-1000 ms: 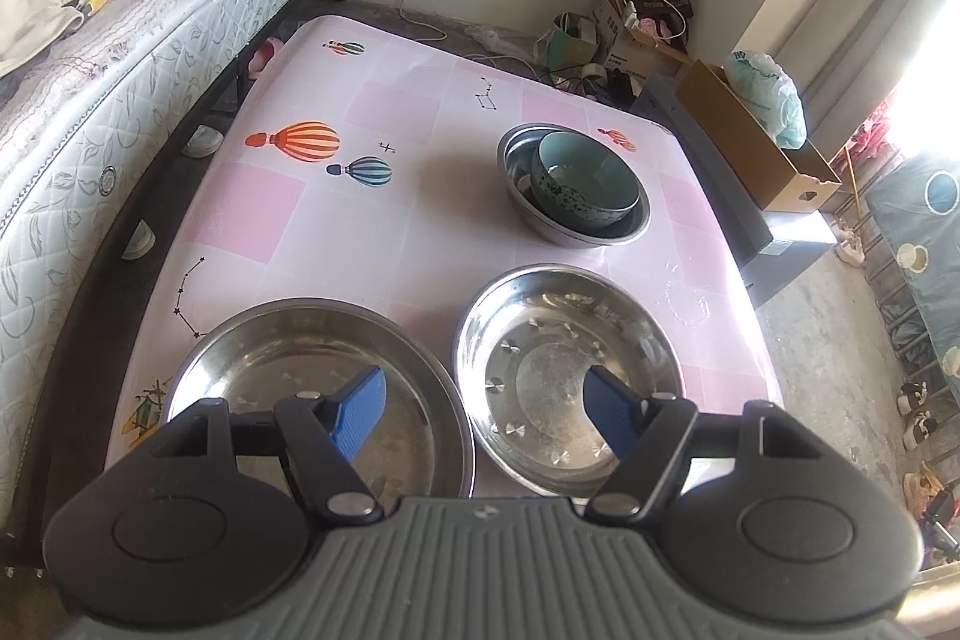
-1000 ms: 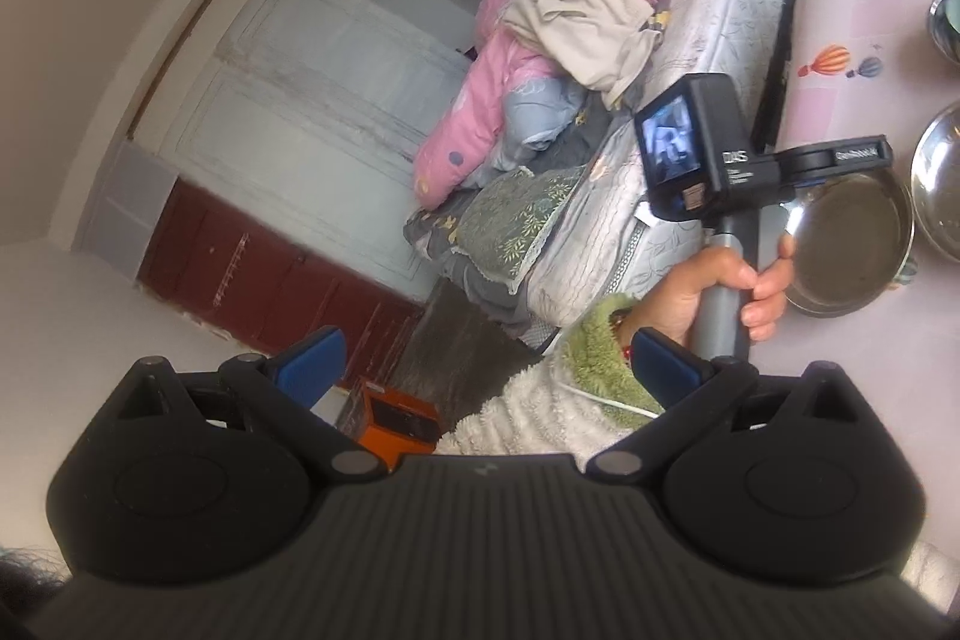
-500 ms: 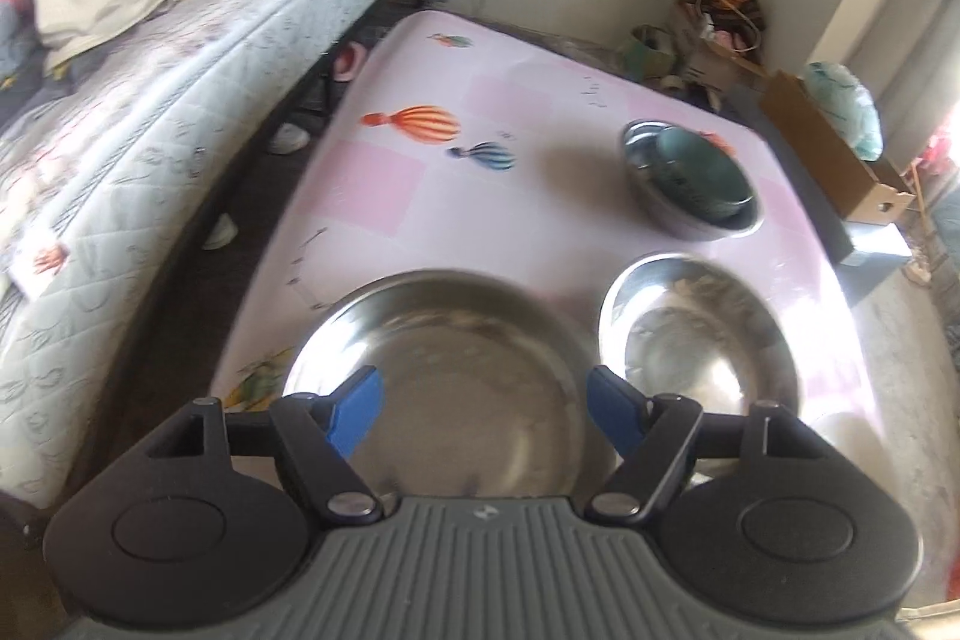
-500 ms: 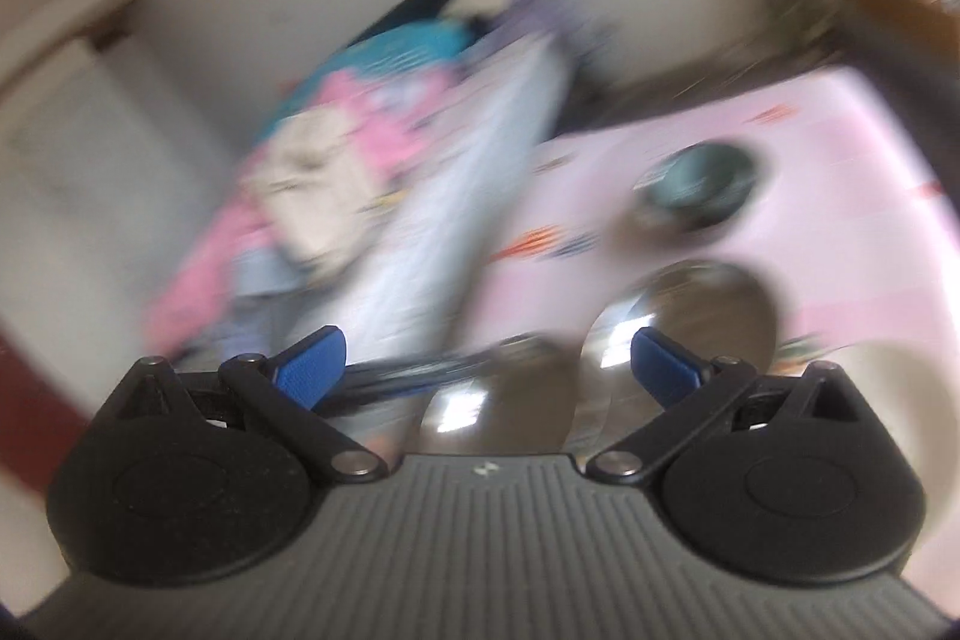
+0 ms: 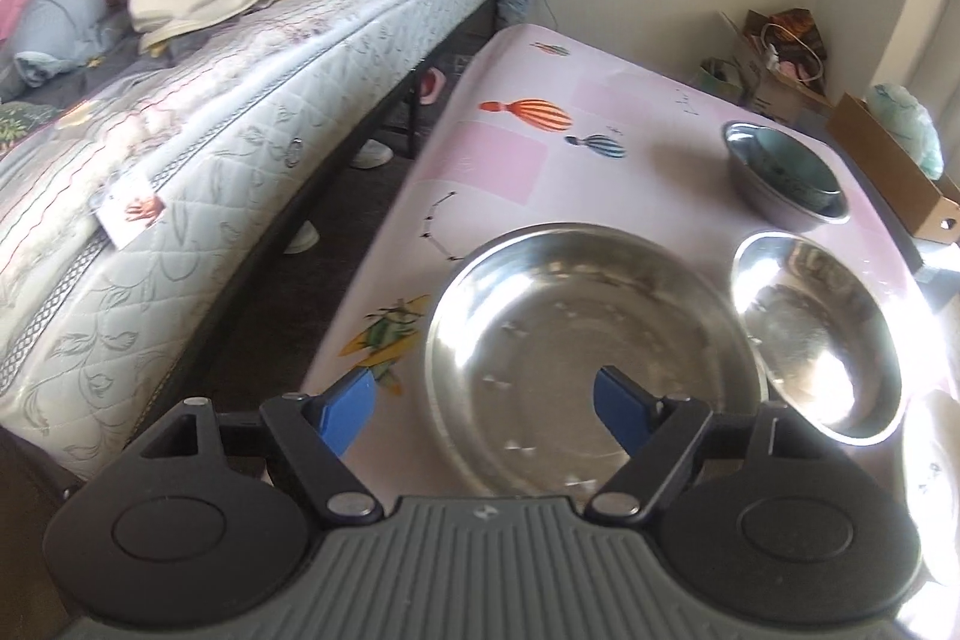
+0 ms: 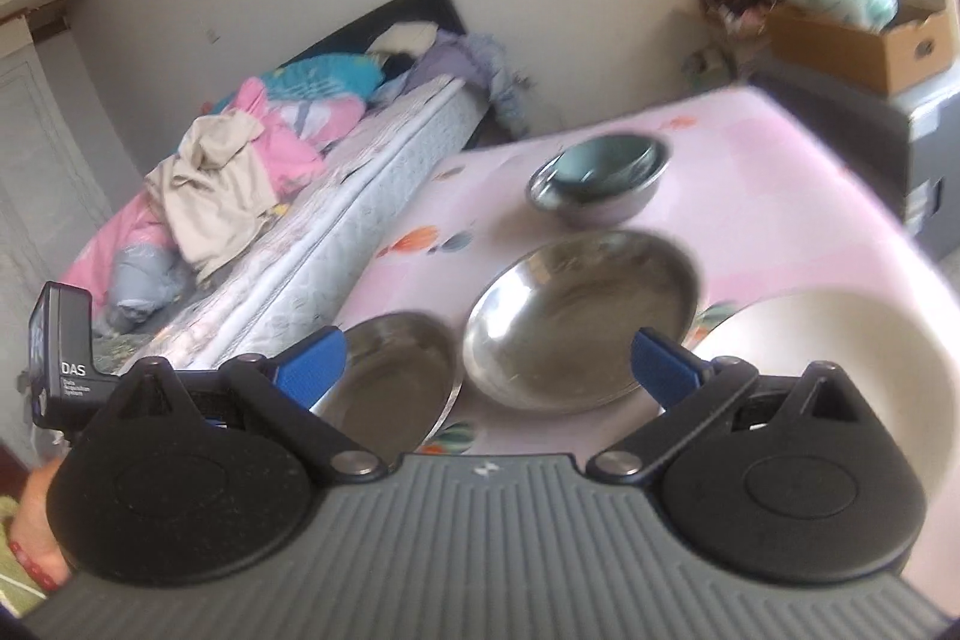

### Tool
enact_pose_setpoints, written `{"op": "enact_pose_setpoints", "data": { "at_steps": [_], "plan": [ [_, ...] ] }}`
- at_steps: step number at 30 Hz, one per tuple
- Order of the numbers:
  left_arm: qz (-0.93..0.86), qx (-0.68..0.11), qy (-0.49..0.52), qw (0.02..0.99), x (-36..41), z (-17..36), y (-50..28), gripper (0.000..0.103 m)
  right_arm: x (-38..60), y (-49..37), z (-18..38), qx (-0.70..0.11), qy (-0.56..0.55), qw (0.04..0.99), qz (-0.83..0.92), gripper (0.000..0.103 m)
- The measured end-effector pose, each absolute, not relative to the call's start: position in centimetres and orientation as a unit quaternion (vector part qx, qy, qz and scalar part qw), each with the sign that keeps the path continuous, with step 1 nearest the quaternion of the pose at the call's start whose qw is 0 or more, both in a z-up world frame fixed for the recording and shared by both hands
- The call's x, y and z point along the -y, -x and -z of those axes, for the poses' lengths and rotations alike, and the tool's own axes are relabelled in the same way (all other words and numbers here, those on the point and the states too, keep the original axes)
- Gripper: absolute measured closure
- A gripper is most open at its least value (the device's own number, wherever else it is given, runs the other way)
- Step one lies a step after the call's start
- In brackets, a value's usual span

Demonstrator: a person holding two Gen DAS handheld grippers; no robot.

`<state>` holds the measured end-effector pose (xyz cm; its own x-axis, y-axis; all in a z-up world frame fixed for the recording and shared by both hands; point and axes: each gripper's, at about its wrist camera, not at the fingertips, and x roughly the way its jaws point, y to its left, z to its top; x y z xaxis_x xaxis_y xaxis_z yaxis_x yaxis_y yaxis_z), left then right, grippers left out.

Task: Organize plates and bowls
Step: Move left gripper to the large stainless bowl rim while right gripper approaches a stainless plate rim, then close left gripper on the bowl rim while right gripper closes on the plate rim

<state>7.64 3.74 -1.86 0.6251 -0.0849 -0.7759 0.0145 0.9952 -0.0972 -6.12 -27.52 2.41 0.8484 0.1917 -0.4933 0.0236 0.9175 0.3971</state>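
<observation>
Left gripper [image 5: 483,400] hangs over the near rim of the wide, shallow steel plate [image 5: 591,358]. Its blue fingers have just been spreading, one pad outside the rim, one above the basin, nothing clamped. Beside it sits a rounder, mirror-bright steel bowl [image 5: 819,334]; farther back, a teal ceramic bowl [image 5: 792,163] nests in another steel bowl [image 5: 774,202] on the glossy pink balloon-print table [image 5: 510,160]. Right gripper [image 6: 489,358] is spread wide and empty, a smooth white bowl [image 6: 840,340] at its right.

steel bowls [image 5: 591,358]: 3 | teal bowl [image 5: 792,169]: 1 | white bowl [image 6: 840,370]: 1 | cardboard box [image 6: 864,40]: 1
</observation>
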Motion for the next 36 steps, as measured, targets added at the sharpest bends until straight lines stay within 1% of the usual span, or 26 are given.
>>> {"op": "enact_pose_setpoints", "data": {
  "at_steps": [3, 5, 8, 10, 11, 13, 14, 16, 19, 24, 27, 29, 30, 31, 34, 36],
  "plan": [
    [0.015, -0.436, 0.047, 0.899, -4.4, 2.9, -7.7, 0.022, 25.7, 4.8, -1.1, -0.29, -0.207, 0.932, -0.068, 0.002],
    [0.01, -0.439, 0.05, 0.897, -4.7, 3.4, -8.0, 0.022, 24.5, 3.5, 0.0, -0.31, -0.219, 0.921, -0.087, 0.005],
    [0.015, -0.44, 0.048, 0.897, -4.8, 4.0, -8.4, 0.022, 23.1, 1.3, 1.5, -0.334, -0.238, 0.907, -0.098, 0.012],
    [0.011, -0.438, 0.044, 0.898, -4.8, 4.3, -8.7, 0.023, 22.1, 0.1, 2.3, -0.343, -0.235, 0.905, -0.094, 0.02],
    [0.008, -0.436, 0.041, 0.899, -4.8, 4.4, -8.8, 0.025, 21.7, -0.5, 2.7, -0.346, -0.234, 0.904, -0.09, 0.022],
    [0.006, -0.437, 0.037, 0.899, -4.9, 4.7, -9.1, 0.028, 21.1, -1.5, 3.5, -0.352, -0.235, 0.902, -0.085, 0.029],
    [0.007, -0.44, 0.038, 0.897, -5.0, 4.9, -9.2, 0.031, 20.9, -2.0, 3.9, -0.356, -0.237, 0.901, -0.081, 0.031],
    [0.009, -0.447, 0.039, 0.893, -5.1, 5.2, -9.6, 0.037, 20.8, -2.8, 4.7, -0.365, -0.239, 0.897, -0.074, 0.04],
    [0.007, -0.455, 0.042, 0.889, -5.4, 5.8, -10.1, 0.042, 20.4, -3.9, 5.9, -0.379, -0.246, 0.889, -0.069, 0.049],
    [0.013, -0.468, 0.042, 0.882, -5.4, 6.6, -10.7, 0.049, 20.1, -5.4, 7.1, -0.393, -0.251, 0.883, -0.06, 0.056],
    [0.018, -0.473, 0.042, 0.88, -5.3, 7.0, -11.1, 0.05, 20.0, -6.3, 7.6, -0.397, -0.251, 0.881, -0.059, 0.06],
    [0.016, -0.469, 0.03, 0.883, -5.0, 7.0, -11.2, 0.055, 19.7, -6.8, 7.8, -0.401, -0.249, 0.879, -0.057, 0.066],
    [0.013, -0.467, 0.024, 0.884, -4.9, 7.0, -11.3, 0.06, 19.6, -7.0, 8.0, -0.404, -0.247, 0.879, -0.056, 0.071],
    [0.013, -0.466, 0.021, 0.884, -4.8, 7.0, -11.4, 0.063, 19.6, -7.1, 8.1, -0.407, -0.247, 0.878, -0.056, 0.075],
    [0.018, -0.465, 0.018, 0.885, -4.7, 7.0, -11.5, 0.068, 19.4, -7.6, 8.5, -0.414, -0.245, 0.875, -0.054, 0.082],
    [0.018, -0.464, 0.016, 0.886, -4.7, 7.1, -11.6, 0.072, 19.3, -7.9, 8.8, -0.416, -0.247, 0.873, -0.054, 0.083]
  ]
}}
